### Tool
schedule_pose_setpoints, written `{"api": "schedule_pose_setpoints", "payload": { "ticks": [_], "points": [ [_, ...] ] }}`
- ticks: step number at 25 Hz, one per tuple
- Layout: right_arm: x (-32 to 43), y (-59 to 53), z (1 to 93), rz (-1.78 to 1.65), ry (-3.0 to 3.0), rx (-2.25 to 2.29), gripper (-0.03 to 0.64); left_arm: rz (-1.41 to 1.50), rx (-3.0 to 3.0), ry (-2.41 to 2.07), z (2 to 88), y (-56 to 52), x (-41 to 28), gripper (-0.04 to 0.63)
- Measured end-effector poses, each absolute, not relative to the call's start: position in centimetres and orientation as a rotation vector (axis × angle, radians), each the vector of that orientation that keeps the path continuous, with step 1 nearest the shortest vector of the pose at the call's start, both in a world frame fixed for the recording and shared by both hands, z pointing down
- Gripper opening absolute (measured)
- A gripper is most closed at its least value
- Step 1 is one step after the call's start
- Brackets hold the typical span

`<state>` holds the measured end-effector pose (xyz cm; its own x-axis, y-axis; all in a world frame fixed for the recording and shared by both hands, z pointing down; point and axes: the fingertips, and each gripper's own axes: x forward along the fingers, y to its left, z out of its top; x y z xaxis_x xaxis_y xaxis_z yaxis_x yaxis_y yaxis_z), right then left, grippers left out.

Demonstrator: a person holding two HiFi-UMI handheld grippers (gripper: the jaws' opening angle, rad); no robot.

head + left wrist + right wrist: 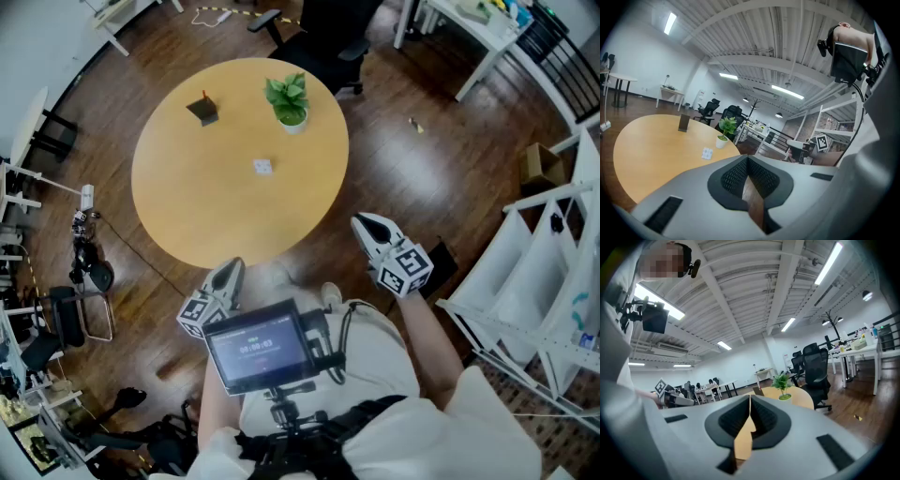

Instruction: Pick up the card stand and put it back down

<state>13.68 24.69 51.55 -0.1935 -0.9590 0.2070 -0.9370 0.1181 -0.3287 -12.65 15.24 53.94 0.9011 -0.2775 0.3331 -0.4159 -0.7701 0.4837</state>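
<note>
The card stand (202,109) is a small dark upright piece at the far left of the round wooden table (187,206); in the left gripper view the card stand (684,123) stands well beyond the jaws. My left gripper (228,274) hovers off the table's near edge, its jaws meeting at the tips with nothing between them (748,159). My right gripper (362,225) hangs over the floor to the right of the table, also shut and empty (750,397). Both are far from the stand.
A potted green plant (289,101) and a small white card (263,167) sit on the table. A black office chair (319,47) stands behind it. White shelving (553,281) is at the right, dark chairs and gear (84,272) at the left.
</note>
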Motion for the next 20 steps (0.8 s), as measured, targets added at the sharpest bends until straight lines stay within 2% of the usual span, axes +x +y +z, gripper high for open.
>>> {"api": "schedule_pose_setpoints", "payload": {
  "ticks": [9,20],
  "points": [
    [11.4,17.1,51.6,-0.604,2.297,-2.006,0.014,0.348,2.498,-0.402,55.5,7.5,-14.8,0.000],
    [8.9,11.7,51.3,-0.611,2.239,-2.108,0.014,0.349,2.538,-0.240,54.2,-0.9,-13.4,0.000]
  ]
}}
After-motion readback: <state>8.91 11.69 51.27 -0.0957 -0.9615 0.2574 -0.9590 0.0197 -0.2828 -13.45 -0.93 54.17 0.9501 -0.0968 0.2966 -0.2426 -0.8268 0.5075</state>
